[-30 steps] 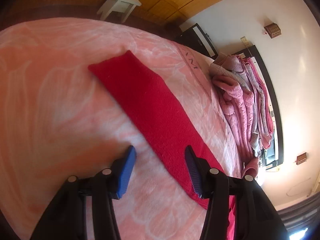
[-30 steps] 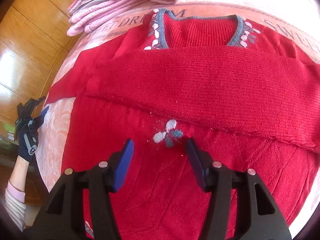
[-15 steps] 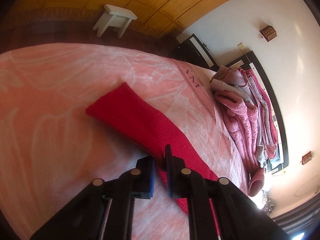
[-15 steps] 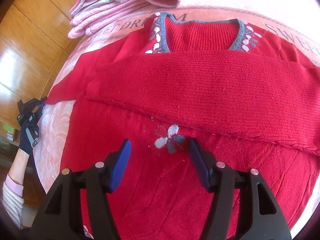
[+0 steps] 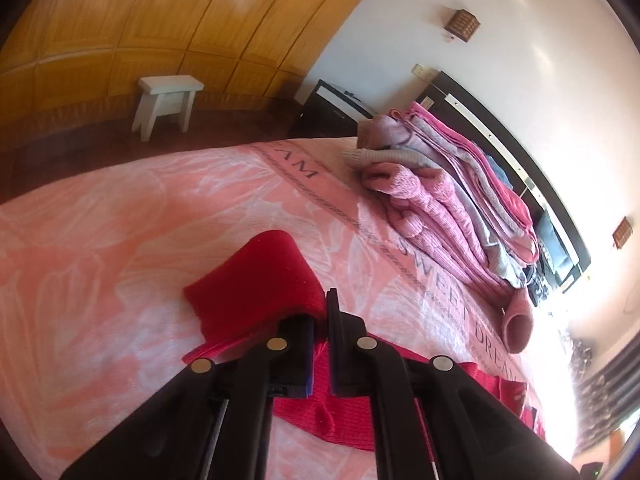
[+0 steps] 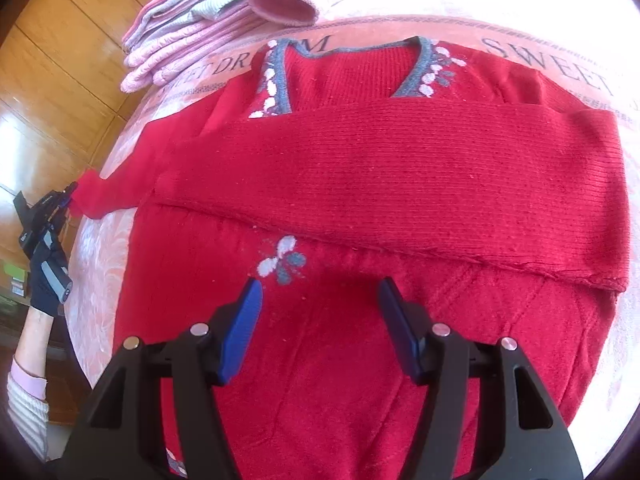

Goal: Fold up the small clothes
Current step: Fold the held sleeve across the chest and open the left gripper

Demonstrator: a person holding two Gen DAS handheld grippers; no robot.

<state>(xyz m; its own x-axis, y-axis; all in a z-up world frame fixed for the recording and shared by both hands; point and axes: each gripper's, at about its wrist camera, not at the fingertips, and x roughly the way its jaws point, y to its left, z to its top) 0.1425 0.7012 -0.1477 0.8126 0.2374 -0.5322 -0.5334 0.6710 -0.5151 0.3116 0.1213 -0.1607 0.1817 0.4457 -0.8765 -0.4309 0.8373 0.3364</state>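
A red knitted sweater [image 6: 360,184] with a grey neckline lies face up on the pink bedspread [image 6: 100,264]. One sleeve is folded across its chest. In the left wrist view my left gripper [image 5: 320,312] is shut on the other red sleeve [image 5: 256,280], whose cuff is lifted off the bed and curls over. The right wrist view shows that left gripper [image 6: 68,196] far left, held by a gloved hand [image 6: 46,272] at the sleeve end. My right gripper [image 6: 320,300] hovers open over the sweater's lower front, nothing between its fingers.
A stack of folded pink and grey clothes [image 5: 452,192] sits near the headboard; the same stack of folded clothes [image 6: 192,20] shows top left in the right wrist view. A white stool [image 5: 168,100] stands on the floor by the wooden wall. A dark cabinet [image 5: 332,108] is beside the bed.
My left gripper went from open over the flat sleeve to shut on it, then lifted the cuff end up off the bedspread. The right gripper stayed open, barely shifting.
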